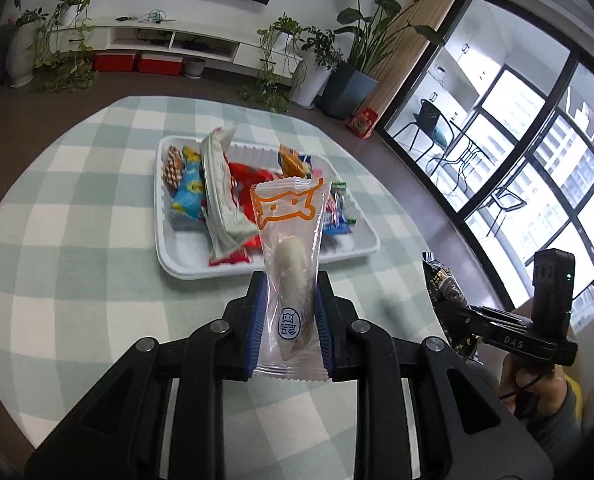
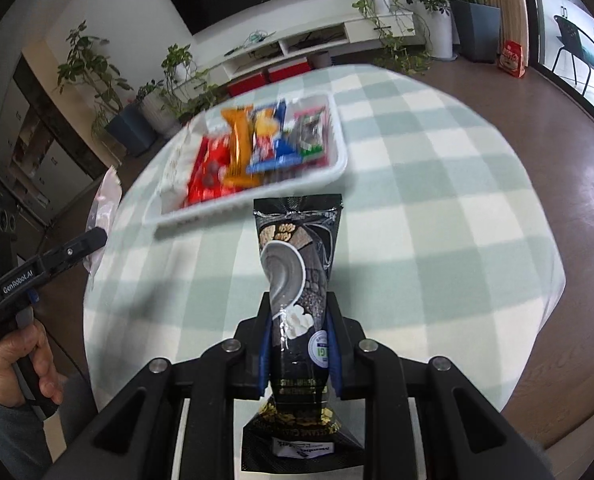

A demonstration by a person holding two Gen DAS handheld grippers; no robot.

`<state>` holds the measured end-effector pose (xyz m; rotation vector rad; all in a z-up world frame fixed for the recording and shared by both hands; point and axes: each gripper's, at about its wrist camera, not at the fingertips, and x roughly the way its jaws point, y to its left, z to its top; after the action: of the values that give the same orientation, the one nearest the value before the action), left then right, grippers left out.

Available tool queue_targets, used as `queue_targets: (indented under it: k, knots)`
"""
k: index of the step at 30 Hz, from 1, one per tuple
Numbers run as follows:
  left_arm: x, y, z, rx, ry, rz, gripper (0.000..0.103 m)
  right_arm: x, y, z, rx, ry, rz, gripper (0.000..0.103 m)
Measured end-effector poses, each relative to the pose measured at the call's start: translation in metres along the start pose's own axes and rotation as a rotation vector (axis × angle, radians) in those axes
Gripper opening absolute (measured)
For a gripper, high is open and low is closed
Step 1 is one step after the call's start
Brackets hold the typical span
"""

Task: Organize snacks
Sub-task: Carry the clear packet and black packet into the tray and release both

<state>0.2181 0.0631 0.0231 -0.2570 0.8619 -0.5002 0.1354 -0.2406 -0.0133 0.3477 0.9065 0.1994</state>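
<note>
Snack packets [image 1: 233,192] in tray [image 1: 169,256] on table [image 1: 77,280]

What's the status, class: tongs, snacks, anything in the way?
Left tongs shut on clear-wrapped snack. Right tongs shut on black snack pack. White tray ahead, already crowded. Path clear.

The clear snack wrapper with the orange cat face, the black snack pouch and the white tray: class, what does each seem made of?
Clear snack wrapper with the orange cat face: thin glossy plastic film; the pale snack shows through it.
Black snack pouch: shiny printed film, perhaps foil-lined; bright glints on its creases.
White tray: matt, moulded, probably foam or thin plastic; rounded lip and ribbed inner walls.
</note>
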Motion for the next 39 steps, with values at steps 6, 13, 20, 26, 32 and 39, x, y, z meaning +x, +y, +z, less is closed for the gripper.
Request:
queue_targets:
  k: [6,13,20,26,32,39]
  knots:
    - [0.021,-0.006,0.057,0.003,-0.019,-0.022,0.021,-0.006,0.012,0.062,-0.015,-0.07,0.034,0.025]
    - [0.078,-0.001,0.105,0.0,0.03,0.014,0.021,0.034,0.029,0.133,-0.035,-0.058,0.047,0.025]
    - [0.135,0.017,0.114,-0.006,0.094,0.058,0.021,0.112,0.025,0.158,0.001,0.034,0.006,0.025]
    - [0.167,0.03,0.111,0.005,0.133,0.087,0.022,0.146,0.02,0.159,0.009,0.064,-0.037,0.025]
    - [0.181,0.032,0.109,0.021,0.138,0.099,0.022,0.163,0.015,0.154,0.006,0.084,-0.059,0.025]
    - [0.185,0.032,0.104,0.022,0.141,0.111,0.022,0.171,0.011,0.149,0.003,0.083,-0.05,0.025]
